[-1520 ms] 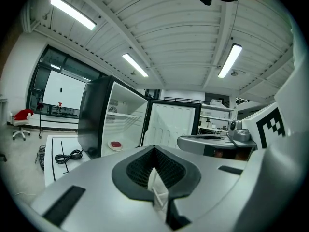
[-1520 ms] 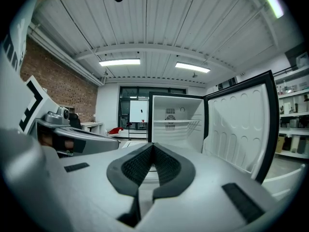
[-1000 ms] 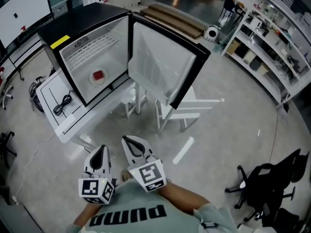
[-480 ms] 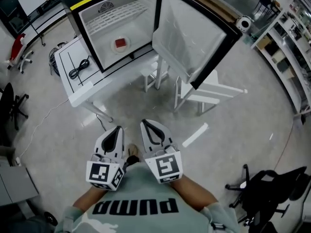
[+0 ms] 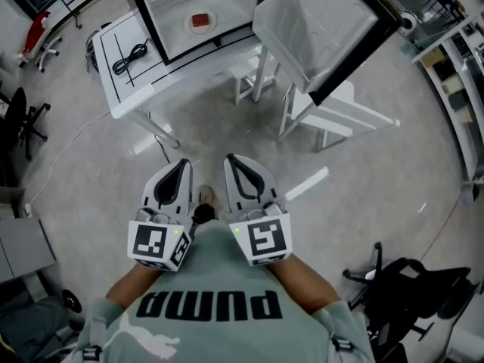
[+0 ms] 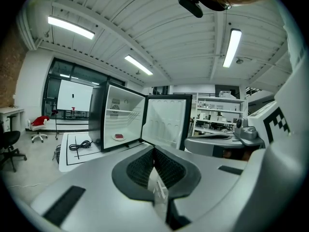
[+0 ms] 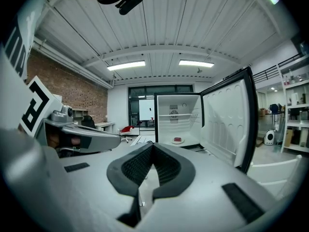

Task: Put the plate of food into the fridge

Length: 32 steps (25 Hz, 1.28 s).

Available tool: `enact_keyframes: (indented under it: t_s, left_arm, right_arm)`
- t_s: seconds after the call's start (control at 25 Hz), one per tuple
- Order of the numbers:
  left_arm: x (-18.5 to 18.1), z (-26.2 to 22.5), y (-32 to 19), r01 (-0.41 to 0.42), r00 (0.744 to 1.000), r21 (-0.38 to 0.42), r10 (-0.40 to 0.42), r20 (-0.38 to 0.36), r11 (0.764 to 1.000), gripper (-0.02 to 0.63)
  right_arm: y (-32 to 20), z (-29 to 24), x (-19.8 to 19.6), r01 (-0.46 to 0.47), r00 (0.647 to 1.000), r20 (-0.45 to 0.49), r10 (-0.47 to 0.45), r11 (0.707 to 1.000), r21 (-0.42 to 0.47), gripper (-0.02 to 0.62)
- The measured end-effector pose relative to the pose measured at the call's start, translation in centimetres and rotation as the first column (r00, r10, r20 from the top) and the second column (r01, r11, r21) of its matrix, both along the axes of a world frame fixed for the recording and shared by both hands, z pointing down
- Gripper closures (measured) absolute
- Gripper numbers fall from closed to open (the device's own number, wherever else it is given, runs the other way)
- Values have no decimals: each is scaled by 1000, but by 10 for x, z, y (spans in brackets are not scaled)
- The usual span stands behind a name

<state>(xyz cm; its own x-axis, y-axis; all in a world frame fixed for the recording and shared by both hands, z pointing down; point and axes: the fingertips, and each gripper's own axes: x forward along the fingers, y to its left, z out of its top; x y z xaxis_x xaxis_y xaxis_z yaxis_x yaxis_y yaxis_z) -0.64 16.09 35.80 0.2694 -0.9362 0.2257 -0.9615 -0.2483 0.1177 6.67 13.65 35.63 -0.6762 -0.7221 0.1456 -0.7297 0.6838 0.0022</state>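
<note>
Left hand-held gripper [image 5: 180,166] and right hand-held gripper [image 5: 231,161] are carried side by side close to the person's chest. Each has its jaws pressed together on nothing and points nearly level toward the fridge [image 5: 172,10], which is well apart from both. The plate of food [image 5: 200,22] already lies on the fridge's floor, near the middle of the compartment below the wire shelf, so the placing itself looks complete. The door [image 5: 321,21] stands swung wide to the right. If closing it is the step in hand, it would be done best by pushing the door's outer face with a closed gripper. A slow, even swing should keep the plate from sliding. The fridge stands on a white counter [image 5: 125,89], and a coiled black cable [image 5: 130,54] lies near the counter's left edge, clear of the door's path. A white chair [image 5: 333,119] stands just under the open door and a white stool [image 5: 249,78] by the counter's front edge. Both narrow the approach across the floor [image 5: 113,172]. A black office chair [image 5: 412,286] stands well apart at the right.
</note>
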Motion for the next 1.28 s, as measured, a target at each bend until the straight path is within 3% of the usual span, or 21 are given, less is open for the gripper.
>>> enact_keyframes:
  t_s: [0.52,1.28]
  left_arm:
    - [16,17,3,8,999,-3,-8,32,1000,600]
    - [18,17,-6,-44,998,-5,44,34,999,600]
  right_arm:
    - [14,22,15,23,999,-31,-25,997,-70,591]
    - [5,17,13,-17,1000,-25,16,998,-59,592]
